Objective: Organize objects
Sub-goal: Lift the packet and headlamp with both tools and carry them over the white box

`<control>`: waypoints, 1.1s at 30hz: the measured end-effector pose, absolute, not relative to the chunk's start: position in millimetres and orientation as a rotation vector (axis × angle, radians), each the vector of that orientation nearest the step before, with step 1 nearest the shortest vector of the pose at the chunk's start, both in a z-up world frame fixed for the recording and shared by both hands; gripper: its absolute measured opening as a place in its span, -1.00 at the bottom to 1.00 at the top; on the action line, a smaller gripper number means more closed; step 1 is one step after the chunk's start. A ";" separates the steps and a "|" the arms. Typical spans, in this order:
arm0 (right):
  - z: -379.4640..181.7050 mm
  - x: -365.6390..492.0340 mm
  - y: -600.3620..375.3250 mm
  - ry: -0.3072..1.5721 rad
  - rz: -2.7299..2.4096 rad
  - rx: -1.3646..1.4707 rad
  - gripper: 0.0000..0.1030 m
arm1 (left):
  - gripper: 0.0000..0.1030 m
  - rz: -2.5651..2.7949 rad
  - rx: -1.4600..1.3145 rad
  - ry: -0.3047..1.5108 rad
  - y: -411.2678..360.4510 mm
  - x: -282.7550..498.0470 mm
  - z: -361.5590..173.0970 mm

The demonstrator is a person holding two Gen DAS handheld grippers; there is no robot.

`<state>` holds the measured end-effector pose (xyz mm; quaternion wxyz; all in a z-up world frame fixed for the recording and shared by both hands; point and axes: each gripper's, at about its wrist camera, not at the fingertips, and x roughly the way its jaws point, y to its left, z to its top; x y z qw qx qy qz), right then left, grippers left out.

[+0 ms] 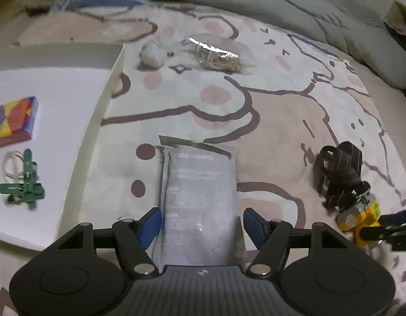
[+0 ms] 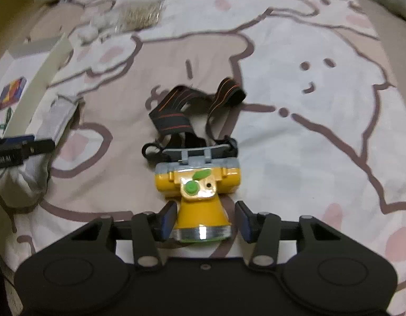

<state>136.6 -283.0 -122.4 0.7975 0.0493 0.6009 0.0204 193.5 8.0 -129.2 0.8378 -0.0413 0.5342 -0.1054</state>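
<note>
Left wrist view, left to right: white tray at the far left, resting on a cartoon-print bedsheet. Inside it — a multicoloured small box and, nearer the camera, a cluster of green clips with a pale loop of cord. Beyond the tray's far corner, a white fluffy ball and a clear bag of tan material lie on the sheet, well apart from the grippers. Centre: grey pouch flat on the sheet, lengthwise between the blue pads of the left gripper. Gripper points steeply down. Jaws stand about half open; a gap shows on the right side of the pouch, the left pad is at its edge — no grip visible. Right side: yellow headlamp with its black strap bunched behind it, the other gripper reaching in at the frame edge.

Right wrist view: tray edge and left gripper's tip at far left. Centre: headlamp lens-end toward the camera, strap piled beyond it. Right gripper aims sharply down, pads flanking the lamp's yellow cone. Left pad looks to touch the cone; right pad stands just clear. Jaws fairly narrow, not clamped.
</note>
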 end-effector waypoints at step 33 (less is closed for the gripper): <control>-85.5 155.7 -248.4 1.057 0.065 -0.002 -0.19 | 0.10 -0.199 -0.008 0.970 24.8 214.6 -71.8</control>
